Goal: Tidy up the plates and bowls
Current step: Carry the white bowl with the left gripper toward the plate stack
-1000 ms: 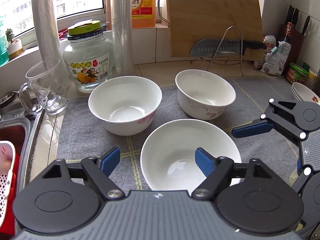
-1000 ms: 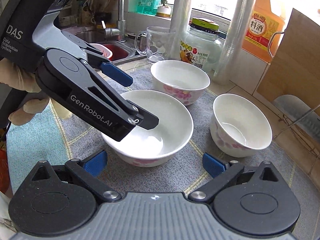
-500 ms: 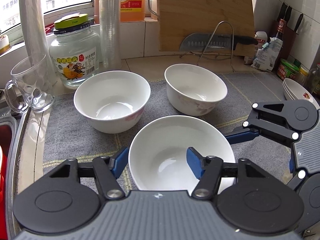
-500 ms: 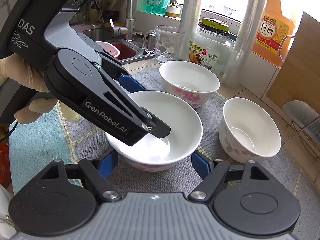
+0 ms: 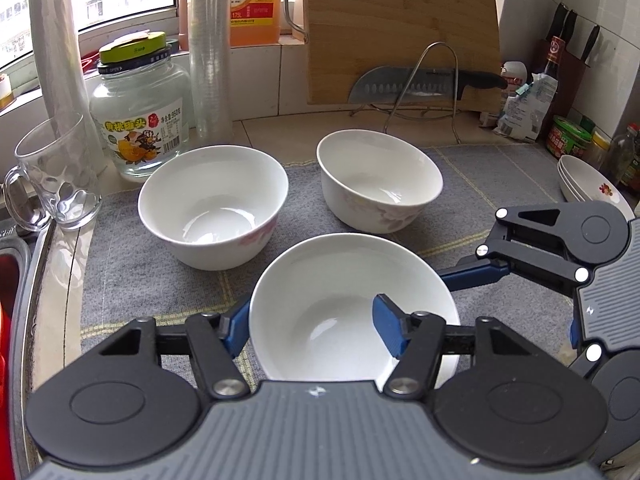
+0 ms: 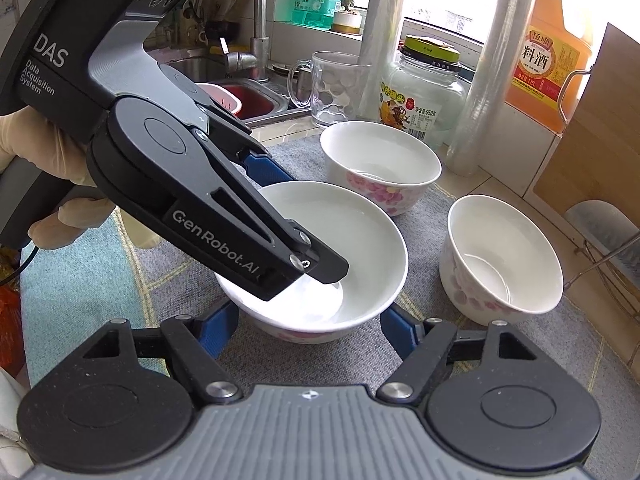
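I have both tools on the near bowl (image 5: 344, 304), which sits on the grey mat (image 5: 132, 280) in front of the 2 other bowls, the far-left bowl (image 5: 212, 208) and the far-right bowl (image 5: 380, 180). My left gripper (image 5: 316, 326) is clamped across its left wall, 1 pad outside and 1 inside, while my right gripper (image 6: 308, 328) is closed around its outer sides. I judge this the pick-up step; next comes a level lift, then nesting it into another bowl without tipping.
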Motion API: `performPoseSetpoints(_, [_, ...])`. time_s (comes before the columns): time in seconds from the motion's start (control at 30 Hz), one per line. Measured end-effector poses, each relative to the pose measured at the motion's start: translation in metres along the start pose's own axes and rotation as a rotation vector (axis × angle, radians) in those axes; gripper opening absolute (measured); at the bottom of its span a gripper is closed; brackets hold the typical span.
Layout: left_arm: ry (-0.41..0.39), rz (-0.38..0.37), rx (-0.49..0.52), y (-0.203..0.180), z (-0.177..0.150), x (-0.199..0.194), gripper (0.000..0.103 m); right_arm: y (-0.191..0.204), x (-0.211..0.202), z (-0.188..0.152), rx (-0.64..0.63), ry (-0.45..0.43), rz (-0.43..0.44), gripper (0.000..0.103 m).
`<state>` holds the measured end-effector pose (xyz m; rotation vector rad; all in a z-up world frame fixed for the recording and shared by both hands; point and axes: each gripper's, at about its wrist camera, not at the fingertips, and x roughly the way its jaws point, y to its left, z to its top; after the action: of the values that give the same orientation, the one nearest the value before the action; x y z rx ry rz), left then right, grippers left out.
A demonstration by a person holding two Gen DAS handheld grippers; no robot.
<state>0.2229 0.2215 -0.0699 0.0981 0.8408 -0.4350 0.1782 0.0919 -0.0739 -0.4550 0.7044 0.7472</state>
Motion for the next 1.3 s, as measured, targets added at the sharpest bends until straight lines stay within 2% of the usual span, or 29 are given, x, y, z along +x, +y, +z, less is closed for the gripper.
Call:
performPoseSetpoints(0.3, [-0.006, -0.02, 0.023, -0.015, 0.002, -0.005, 0.063, 0.001, -0.018, -0.006, 0.012, -0.006, -0.011, 0.082])
performPoseSetpoints(0.53, [-0.014, -0.052, 0.063, -0.041, 0.006, -0.006, 0.063, -0.005, -0.038, -0.019, 0.043, -0.004, -0.04, 0.082])
performPoseSetpoints(1.3, [-0.016, -0.224, 0.236, -0.144, 0.031, 0.019, 0.063, -0.034, -0.111, -0.086, 0.197, 0.03, -0.222, 0.082])
